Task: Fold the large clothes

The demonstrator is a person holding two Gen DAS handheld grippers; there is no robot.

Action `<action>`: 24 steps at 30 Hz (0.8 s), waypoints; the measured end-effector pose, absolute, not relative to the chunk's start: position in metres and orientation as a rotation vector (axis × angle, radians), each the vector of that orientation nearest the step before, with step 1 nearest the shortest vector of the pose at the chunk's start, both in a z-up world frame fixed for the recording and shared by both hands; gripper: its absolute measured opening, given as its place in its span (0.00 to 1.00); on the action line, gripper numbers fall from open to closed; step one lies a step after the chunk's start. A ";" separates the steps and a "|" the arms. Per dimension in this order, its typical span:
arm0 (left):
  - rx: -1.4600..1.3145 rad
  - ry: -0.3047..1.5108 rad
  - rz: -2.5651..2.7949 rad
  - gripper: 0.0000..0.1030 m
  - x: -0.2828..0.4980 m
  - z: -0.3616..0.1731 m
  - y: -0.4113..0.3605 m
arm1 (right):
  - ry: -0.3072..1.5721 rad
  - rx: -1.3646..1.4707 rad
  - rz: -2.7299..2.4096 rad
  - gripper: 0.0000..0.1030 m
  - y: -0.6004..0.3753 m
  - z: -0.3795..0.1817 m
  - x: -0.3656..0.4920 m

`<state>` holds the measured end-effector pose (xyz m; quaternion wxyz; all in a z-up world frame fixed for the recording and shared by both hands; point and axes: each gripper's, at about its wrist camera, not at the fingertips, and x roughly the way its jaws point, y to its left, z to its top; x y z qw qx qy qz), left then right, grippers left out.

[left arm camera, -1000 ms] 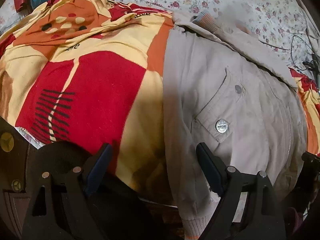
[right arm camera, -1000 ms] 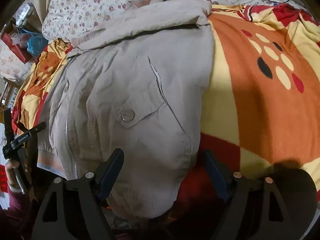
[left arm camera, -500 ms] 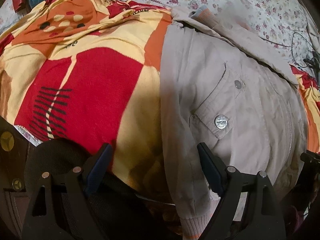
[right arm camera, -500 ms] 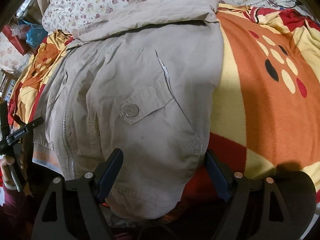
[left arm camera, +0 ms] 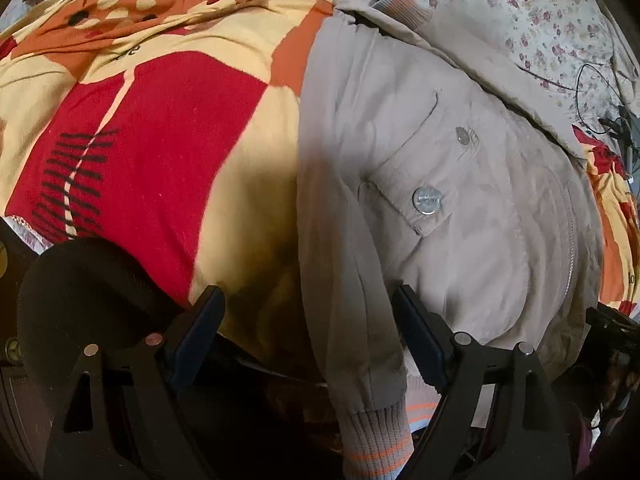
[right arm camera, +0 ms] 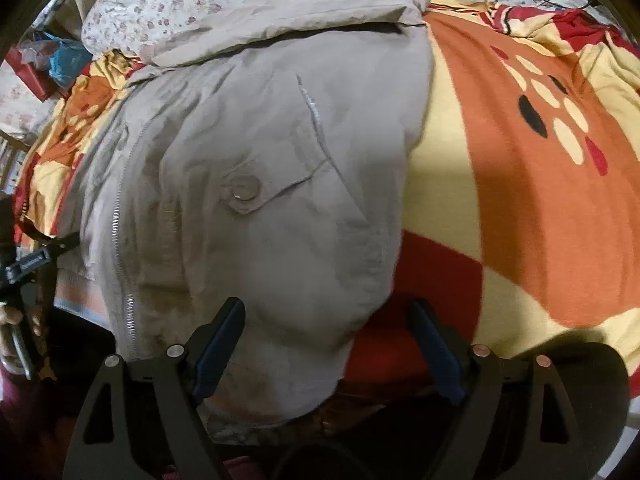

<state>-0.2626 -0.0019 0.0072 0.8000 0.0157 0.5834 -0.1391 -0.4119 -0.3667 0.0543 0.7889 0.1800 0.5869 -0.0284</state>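
A beige jacket [left arm camera: 460,152] lies front-up on a red, orange and yellow blanket [left arm camera: 160,120], zipped, with a snap pocket on each side. My left gripper [left arm camera: 308,300] hovers open over the jacket's left bottom corner, where the ribbed striped hem [left arm camera: 372,432] hangs; its right finger is over the fabric. Nothing is pinched. In the right wrist view the jacket [right arm camera: 260,140] fills the middle. My right gripper [right arm camera: 326,308] stands over the jacket's right bottom corner, its jaws opening, the fabric below them and not pressed.
The blanket [right arm camera: 520,200] covers a bed with a floral sheet [left arm camera: 520,8] beyond the jacket's collar. Black cables [left arm camera: 592,80] trail at the far right. A hand holds the left gripper [right arm camera: 28,264] at the right view's left edge. Bags [right arm camera: 64,60] sit at the far left.
Both views have tipped slightly toward the jacket's hem, so the pocket snaps sit a bit higher in frame. The right jaws stand a touch wider. The jacket has not moved.
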 end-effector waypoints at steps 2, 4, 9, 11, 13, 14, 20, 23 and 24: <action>0.033 1.250 -0.295 0.84 -0.263 0.006 -0.003 | 1.228 0.431 -0.048 0.84 -0.365 0.055 -0.412; 0.030 1.254 -0.294 0.84 -0.263 0.006 -0.004 | 1.190 0.419 -0.034 0.80 -0.360 0.055 -0.410; 0.043 1.256 -0.298 0.84 -0.265 0.005 -0.006 | 1.161 0.351 -0.058 0.06 -0.362 0.063 -0.415; 0.042 1.251 -0.292 0.84 -0.266 0.004 -0.004 | 1.145 0.338 -0.084 0.05 -0.369 0.067 -0.420; 0.039 1.264 -0.284 0.84 -0.266 0.000 -0.003 | 1.148 0.362 -0.086 0.05 -0.373 0.064 -0.422; 0.032 1.270 -0.285 0.84 -0.265 -0.001 -0.002 | 1.154 0.379 -0.083 0.05 -0.371 0.060 -0.421; 0.033 1.262 -0.284 0.84 -0.266 0.000 -0.002 | 1.172 0.500 -0.019 0.74 -0.368 0.057 -0.421; 0.033 1.264 -0.284 0.84 -0.266 0.000 -0.002 | 1.226 0.438 -0.023 0.73 -0.358 0.053 -0.419; 0.032 1.264 -0.285 0.84 -0.266 0.001 -0.001 | 1.237 0.428 -0.024 0.73 -0.356 0.052 -0.419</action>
